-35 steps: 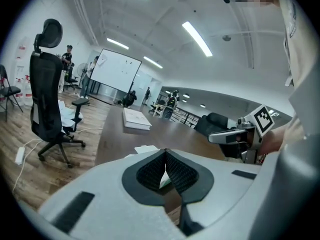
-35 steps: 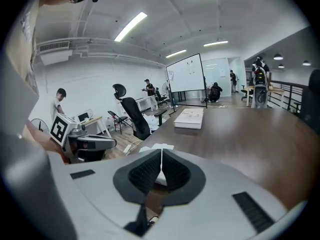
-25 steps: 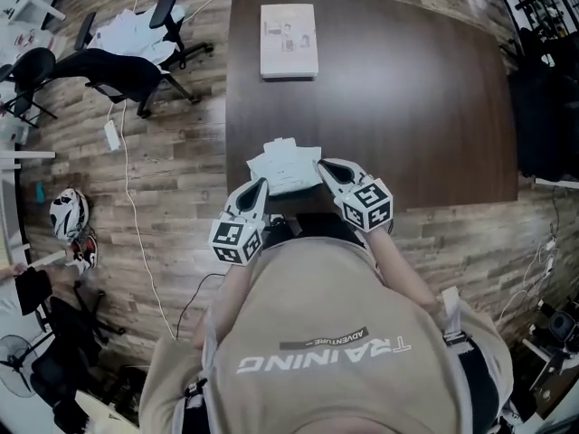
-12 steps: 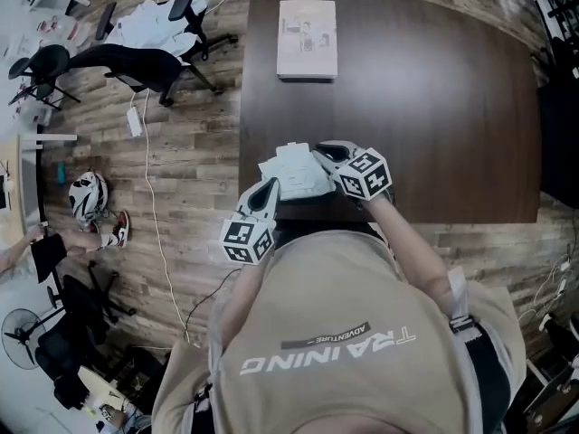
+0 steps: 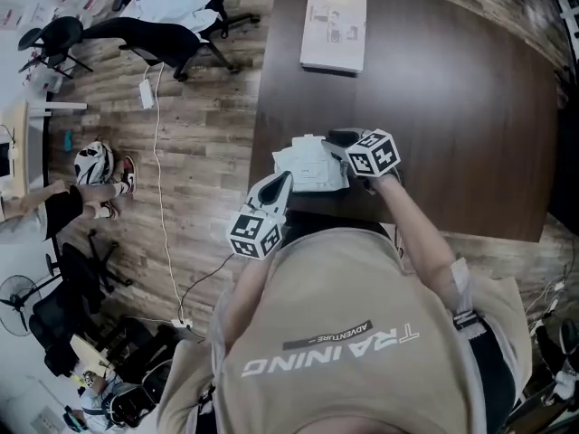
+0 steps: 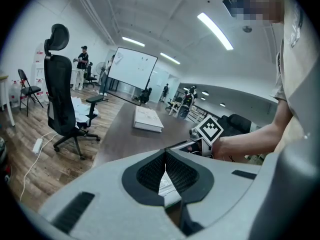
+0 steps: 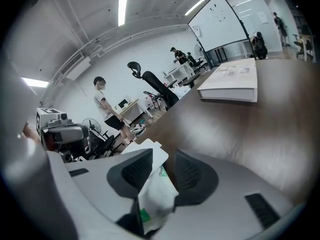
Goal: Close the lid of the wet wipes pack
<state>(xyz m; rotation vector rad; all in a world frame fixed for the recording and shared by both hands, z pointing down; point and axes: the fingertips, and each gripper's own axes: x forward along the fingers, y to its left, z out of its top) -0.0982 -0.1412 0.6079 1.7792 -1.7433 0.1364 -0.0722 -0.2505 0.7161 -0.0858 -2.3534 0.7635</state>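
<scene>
The white wet wipes pack [image 5: 309, 164] lies near the front left corner of the dark table [image 5: 452, 107]. My left gripper [image 5: 283, 181] meets the pack's near left corner. In the left gripper view its pads touch at the tips, with a sliver of the pack [image 6: 166, 184] pinched below. My right gripper [image 5: 337, 141] is at the pack's right end. In the right gripper view the white, green-printed wrapper [image 7: 156, 196] sits between the pads, and the white lid flap [image 7: 154, 153] stands up behind them.
A white book [image 5: 334, 16] lies at the table's far left. Office chairs [image 5: 145, 34], a cable and a helmet [image 5: 93, 163] are on the wood floor to the left. A person [image 7: 106, 111] stands in the background.
My right gripper has moved left onto the pack's right end. My left gripper has come up to the pack's near corner. The head view has shifted, so the table sits further right.
</scene>
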